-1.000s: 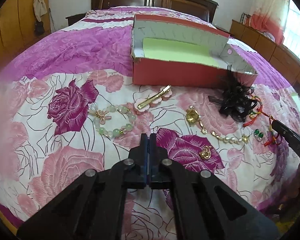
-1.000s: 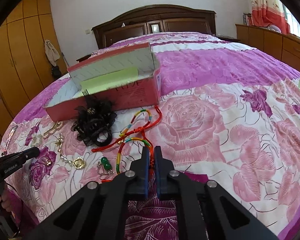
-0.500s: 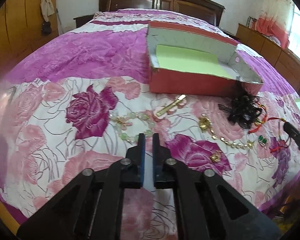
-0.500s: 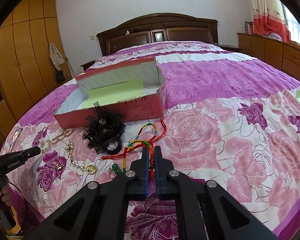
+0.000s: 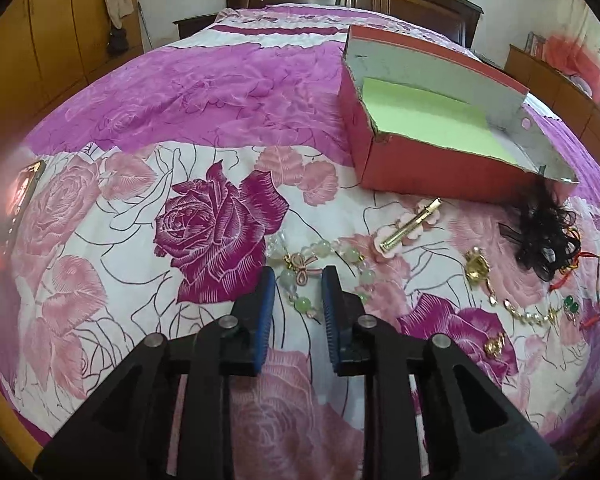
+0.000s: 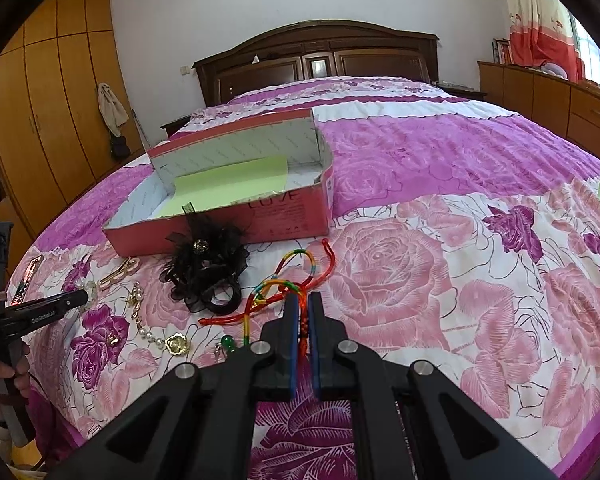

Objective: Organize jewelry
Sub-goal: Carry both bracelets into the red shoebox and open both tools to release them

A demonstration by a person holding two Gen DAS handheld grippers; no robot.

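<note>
Left hand-held gripper [image 5: 298, 280] astride bead bracelet [image 5: 324, 268] (apart)

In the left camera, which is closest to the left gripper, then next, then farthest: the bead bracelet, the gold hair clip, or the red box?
1. Bead bracelet, right at the left gripper tips.
2. Gold hair clip, farther, to the right.
3. Red box, farthest, behind the clip.

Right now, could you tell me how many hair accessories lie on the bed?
2: gold hair clip in front of the red box; black lace hair tie at its corner.
</note>
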